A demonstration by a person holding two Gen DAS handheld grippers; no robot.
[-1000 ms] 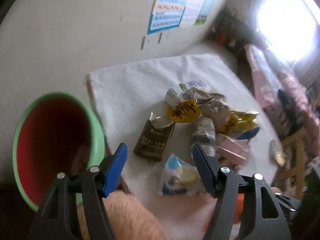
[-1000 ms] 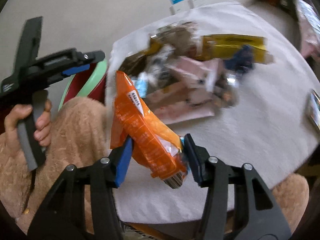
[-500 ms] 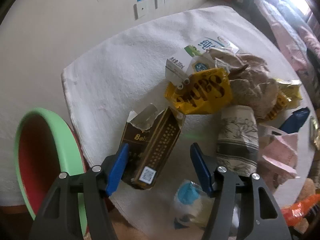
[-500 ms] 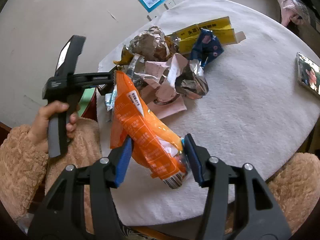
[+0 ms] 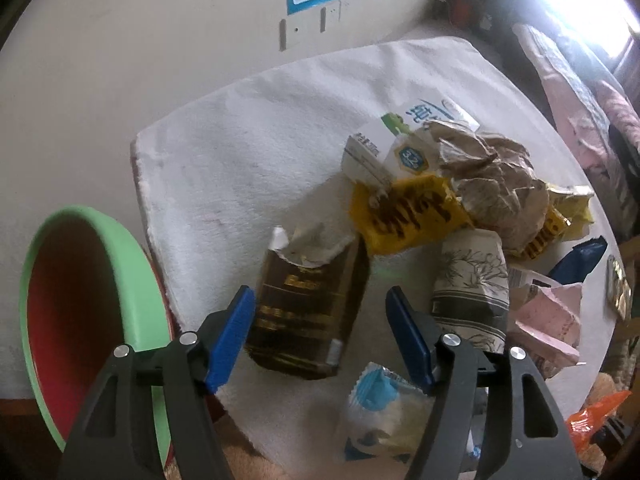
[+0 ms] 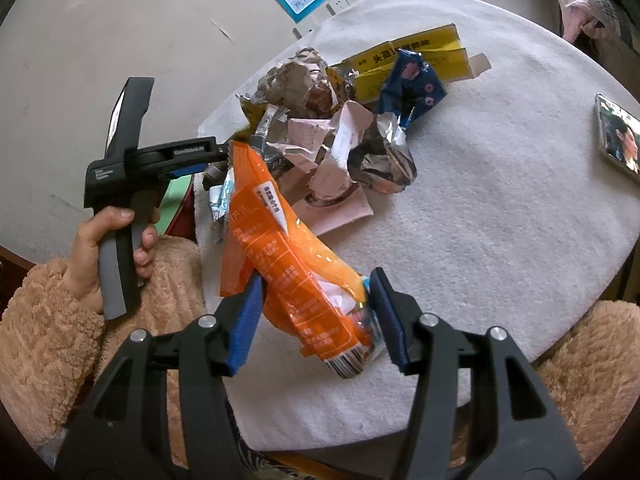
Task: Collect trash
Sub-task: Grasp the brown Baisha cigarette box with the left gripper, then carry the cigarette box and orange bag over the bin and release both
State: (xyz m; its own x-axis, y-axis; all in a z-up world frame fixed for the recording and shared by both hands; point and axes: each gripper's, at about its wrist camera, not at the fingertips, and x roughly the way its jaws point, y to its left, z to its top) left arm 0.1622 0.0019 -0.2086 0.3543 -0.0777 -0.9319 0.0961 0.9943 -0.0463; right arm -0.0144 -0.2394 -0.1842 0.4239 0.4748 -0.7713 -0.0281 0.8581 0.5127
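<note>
1. Since a second ago, the left gripper (image 5: 320, 338) has come down from beside the basin (image 5: 100, 232) to hang over the brown carton (image 5: 308, 304).
2. Its jaws are opening; the carton lies on the cloth below and between the blue pads (image 5: 230, 338), which do not press on it.
3. Carton: long axis runs from 6 to 12 o'clock in the left view, tilted slightly right, torn open end at 12.
4. Basin, green-rimmed and red inside, stands off the table edge at 9 o'clock.
5. Right gripper (image 6: 316, 320) pinches an orange wrapper (image 6: 288, 264) between its pads.
6. Wrapper: long axis runs from 5 o'clock, its crimped end at the pads, up to 11 o'clock, where the free end points toward the left hand (image 6: 108, 252).
7. More trash is heaped at 12 o'clock in the right view: yellow box (image 6: 416, 60), blue packet (image 6: 412, 84), pink paper (image 6: 320, 148).
8. White cloth (image 6: 500, 220) covers the table.
</note>
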